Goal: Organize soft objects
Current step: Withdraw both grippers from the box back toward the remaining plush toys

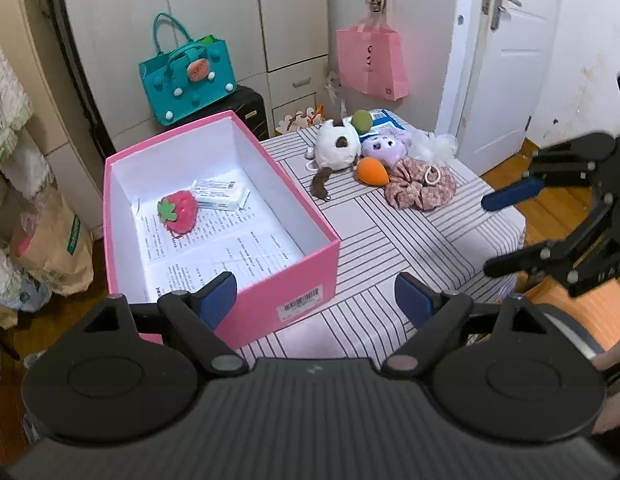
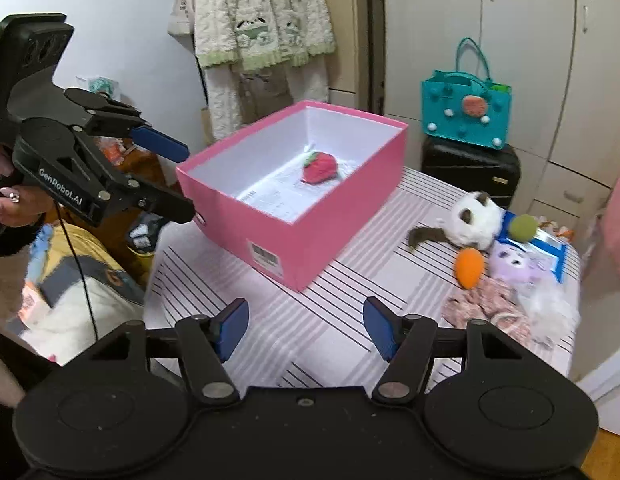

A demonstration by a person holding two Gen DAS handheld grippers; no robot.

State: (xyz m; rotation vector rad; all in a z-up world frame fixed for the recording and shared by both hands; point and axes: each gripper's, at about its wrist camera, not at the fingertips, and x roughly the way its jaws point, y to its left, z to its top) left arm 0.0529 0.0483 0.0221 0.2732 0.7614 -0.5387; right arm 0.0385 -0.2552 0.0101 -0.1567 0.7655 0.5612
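Both grippers hang over the striped table (image 1: 390, 248), nothing between their fingers: left gripper (image 1: 316, 300) spread wide at the pink box (image 1: 270, 300), right gripper (image 2: 306, 328) partly spread. A strawberry plush (image 1: 179, 211) lies in the box; cat plush (image 1: 338, 146), purple plush (image 1: 384, 148), orange sponge (image 1: 372, 171) and scrunchie (image 1: 420, 186) cluster beside it

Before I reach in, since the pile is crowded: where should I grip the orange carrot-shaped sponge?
Grip the orange sponge across its rounded middle, coming from above on the near side. It lies on its side at the pile's front edge, and only that side looks open: the white plush, purple plush and floral scrunchie crowd the rest.
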